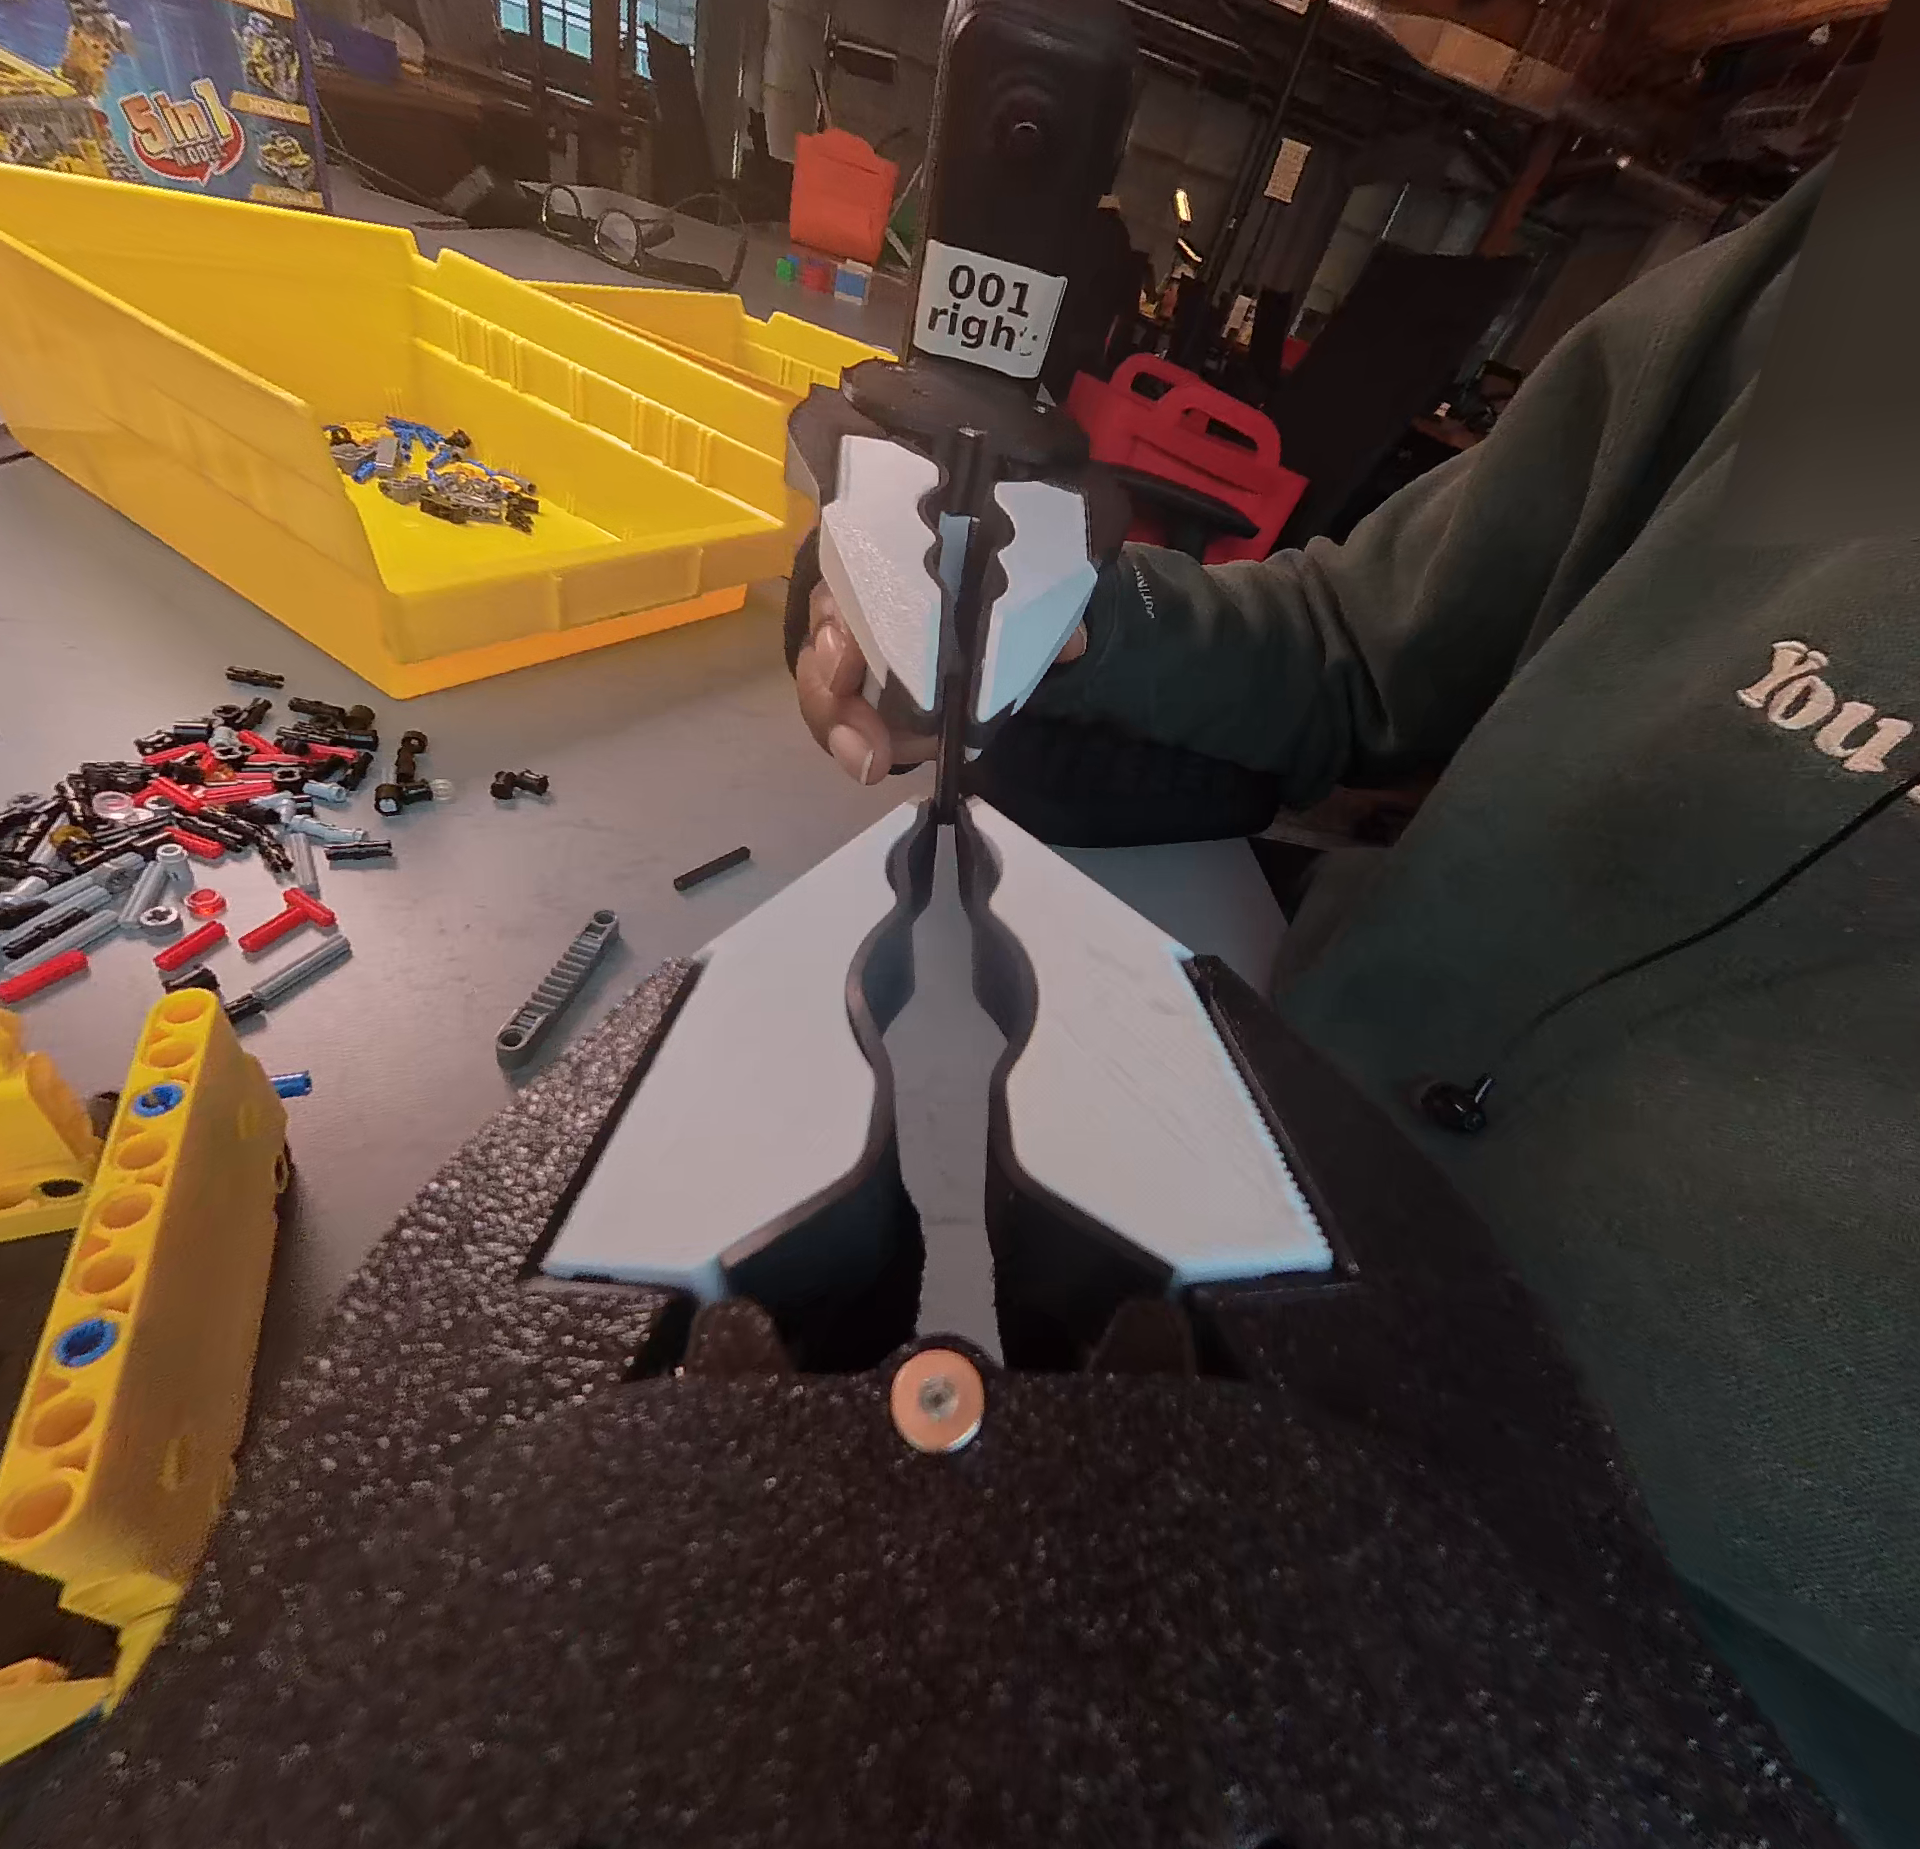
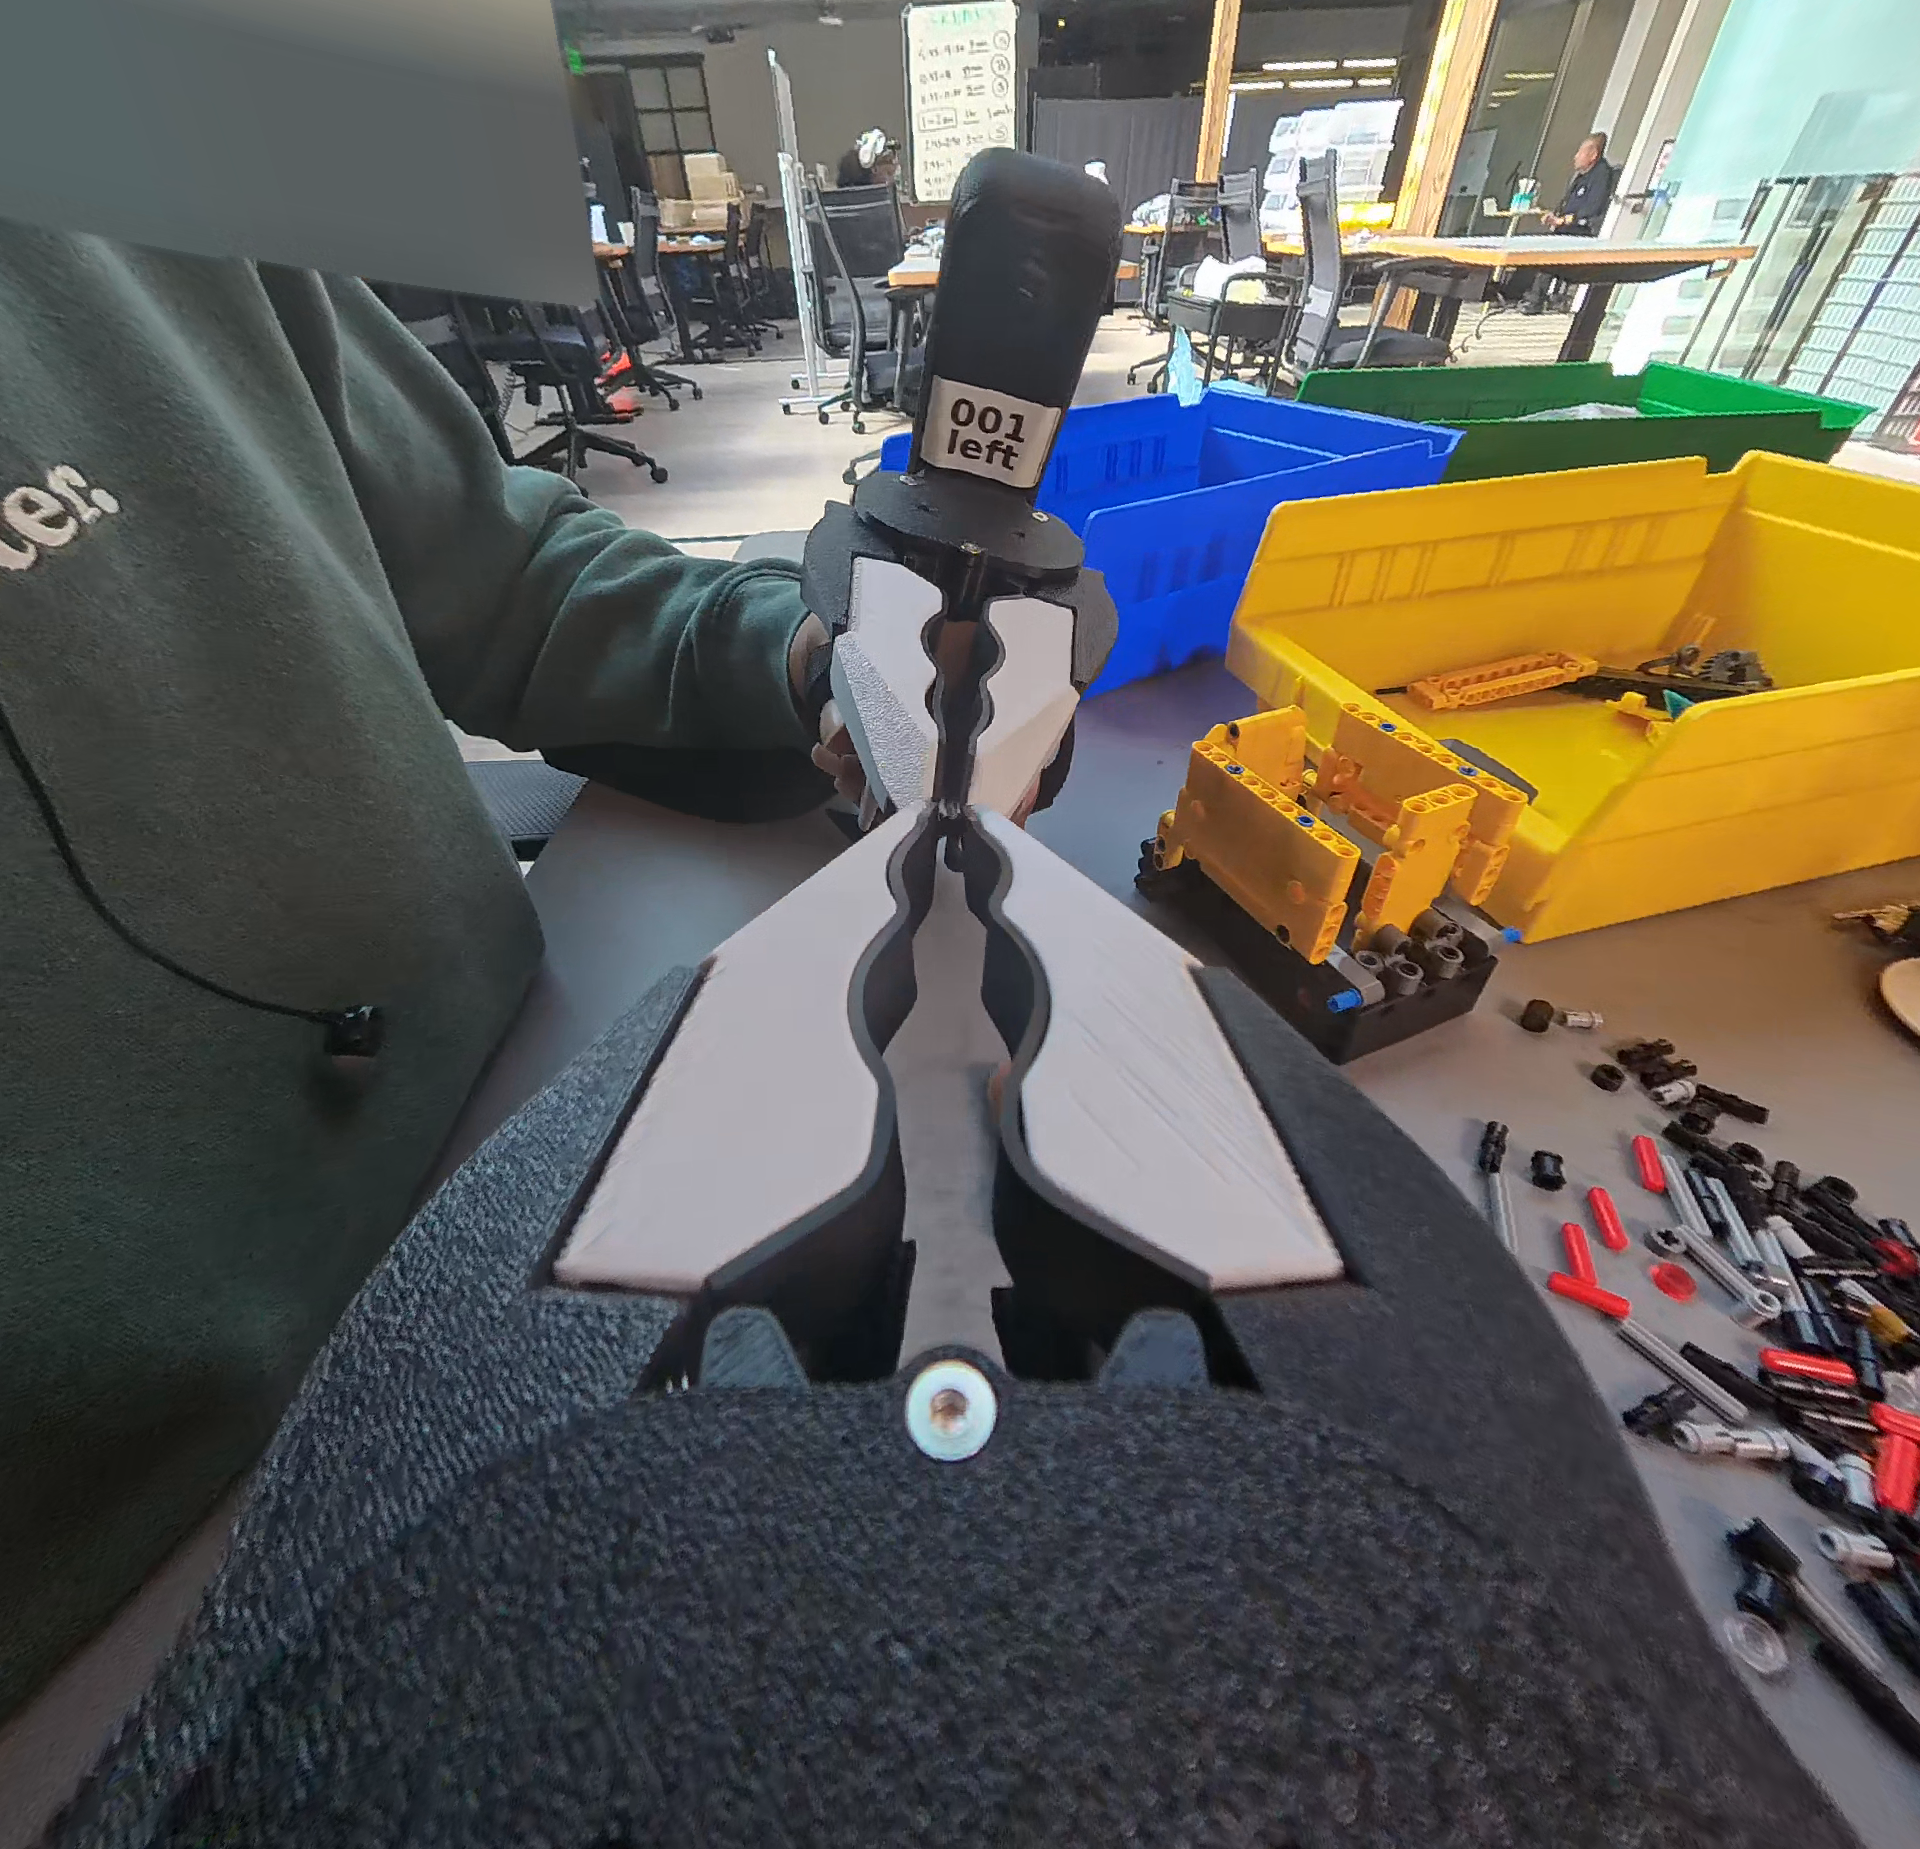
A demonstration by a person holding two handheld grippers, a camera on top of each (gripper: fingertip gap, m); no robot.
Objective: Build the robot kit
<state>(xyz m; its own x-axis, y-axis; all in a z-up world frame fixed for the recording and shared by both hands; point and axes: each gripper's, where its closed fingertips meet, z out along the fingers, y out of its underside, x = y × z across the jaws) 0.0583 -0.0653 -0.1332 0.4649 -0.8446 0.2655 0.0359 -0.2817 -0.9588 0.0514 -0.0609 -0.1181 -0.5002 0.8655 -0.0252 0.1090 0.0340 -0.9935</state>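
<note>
Left wrist view: my left gripper [image 1: 943,817] has its fingers clenched, meeting my right gripper [image 1: 951,755] nose to nose at 12 o'clock, probably to line the two up. I cannot tell if anything is pinched. Loose parts [image 1: 177,812] lie on the desk [image 1: 623,760] at 9 o'clock.

Right wrist view: my right gripper [image 2: 943,820] is also clenched against the left gripper [image 2: 940,797]. The yellow model [image 2: 1340,843] sits apart at 2 o'clock.

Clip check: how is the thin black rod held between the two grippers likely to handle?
The black rod runs straight between the left gripper and the right gripper, so it is probably stiff. It is very thin, so likely light and easy to let slip. It is slender like the loose rod on the table, so it may roll if dropped.
</note>
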